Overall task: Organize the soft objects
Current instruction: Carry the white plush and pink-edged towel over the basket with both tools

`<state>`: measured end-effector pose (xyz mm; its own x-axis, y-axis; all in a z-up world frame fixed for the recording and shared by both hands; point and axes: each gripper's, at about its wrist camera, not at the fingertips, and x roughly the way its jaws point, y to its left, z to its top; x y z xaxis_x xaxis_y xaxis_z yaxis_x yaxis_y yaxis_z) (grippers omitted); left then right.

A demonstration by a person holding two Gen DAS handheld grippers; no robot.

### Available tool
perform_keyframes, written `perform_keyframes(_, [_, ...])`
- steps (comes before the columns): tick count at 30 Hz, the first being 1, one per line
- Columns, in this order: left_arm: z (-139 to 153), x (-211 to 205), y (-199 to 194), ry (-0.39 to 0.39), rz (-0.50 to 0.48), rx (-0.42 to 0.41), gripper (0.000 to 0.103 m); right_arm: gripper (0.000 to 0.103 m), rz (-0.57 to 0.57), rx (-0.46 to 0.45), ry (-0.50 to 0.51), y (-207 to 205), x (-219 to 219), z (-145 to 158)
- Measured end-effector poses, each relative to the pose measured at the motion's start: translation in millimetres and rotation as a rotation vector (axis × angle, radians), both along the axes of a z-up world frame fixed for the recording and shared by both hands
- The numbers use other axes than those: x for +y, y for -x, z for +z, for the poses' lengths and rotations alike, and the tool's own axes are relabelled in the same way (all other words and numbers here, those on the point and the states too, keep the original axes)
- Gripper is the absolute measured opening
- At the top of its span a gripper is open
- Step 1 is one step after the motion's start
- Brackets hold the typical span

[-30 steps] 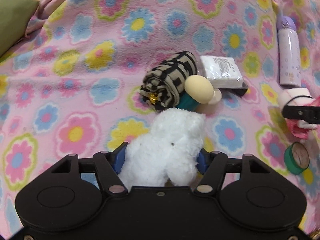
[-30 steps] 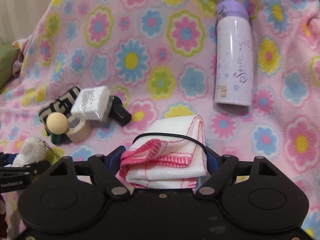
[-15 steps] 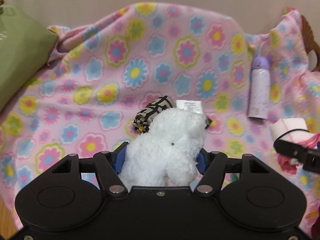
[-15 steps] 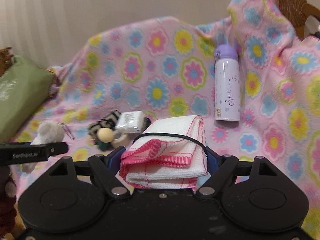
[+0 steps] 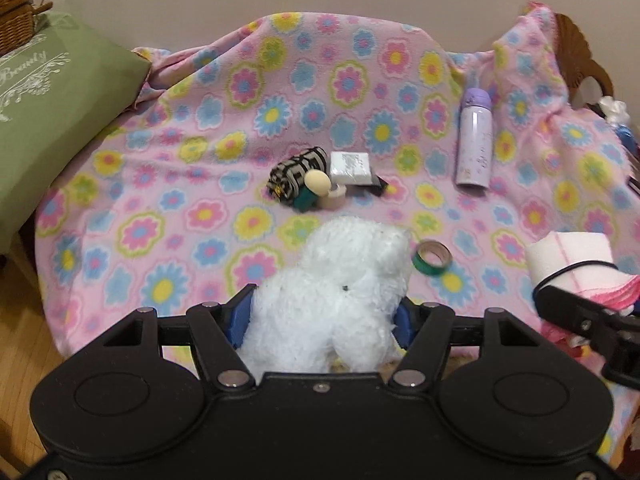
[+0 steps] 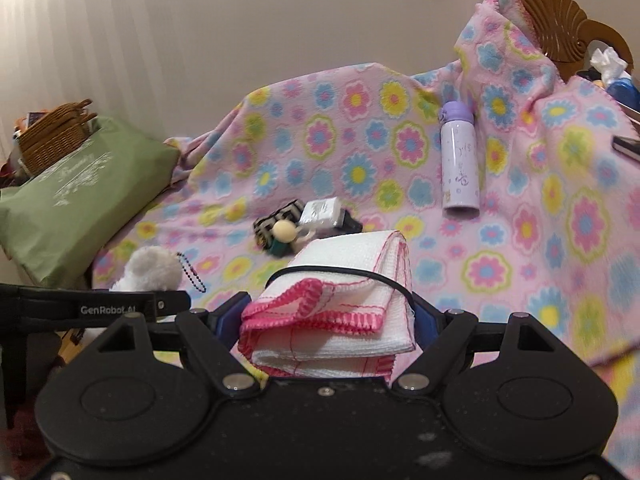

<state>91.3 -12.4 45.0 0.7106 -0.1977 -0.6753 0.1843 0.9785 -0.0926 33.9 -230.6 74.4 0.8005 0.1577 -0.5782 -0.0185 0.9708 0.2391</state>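
Observation:
My left gripper (image 5: 322,314) is shut on a fluffy white plush toy (image 5: 340,292), lifted above the flowered pink blanket (image 5: 240,120). In the right wrist view the same plush toy (image 6: 150,268) shows at the left with its ball chain hanging. A folded white cloth with pink edging (image 6: 336,304), bound by a black band, sits squeezed in my right gripper (image 6: 326,318). From the left wrist view that cloth (image 5: 572,256) appears at the far right. A rolled checked fabric (image 5: 294,174) lies mid-blanket among small items.
A lilac bottle (image 5: 474,140) lies on the blanket at the right. A white packet (image 5: 352,166), a cream ball-topped item (image 5: 316,184) and a green tape roll (image 5: 432,258) rest nearby. A green cushion (image 5: 52,120) and wicker basket (image 6: 56,136) stand left. Wooden floor (image 5: 20,340) shows below.
Both grippers have pulled back and risen from the blanket with the plush toy and the cloth still held; the blanket items look smaller and the wall, cushion and floor have come into view.

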Motion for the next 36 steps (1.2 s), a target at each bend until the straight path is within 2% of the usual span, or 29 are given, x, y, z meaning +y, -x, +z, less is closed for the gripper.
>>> perform_keyframes(6, [-5, 2, 48, 0.011, -0.008, 0.015, 0.062, 0.081, 0.022, 0.024, -0.006, 54, 10, -6])
perform_keyframes(14, [-17, 8, 84, 0.013, 0.024, 0.064, 0.062, 0.082, -0.006, 0.074, 0.004, 102, 14, -13])
perform_keyframes(18, [-28, 8, 92, 0.000, 0.031, 0.095, 0.062, 0.082, -0.008, 0.134, -0.029, 104, 10, -19])
perform_keyframes(26, [-48, 5, 96, -0.034, 0.038, 0.158, 0.062, 0.082, 0.033, 0.205, 0.030, 94, 24, -23])
perform_keyframes(36, [-56, 9, 97, -0.035, 0.046, 0.190, 0.062, 0.082, 0.065, 0.219, 0.128, 86, 42, -20])
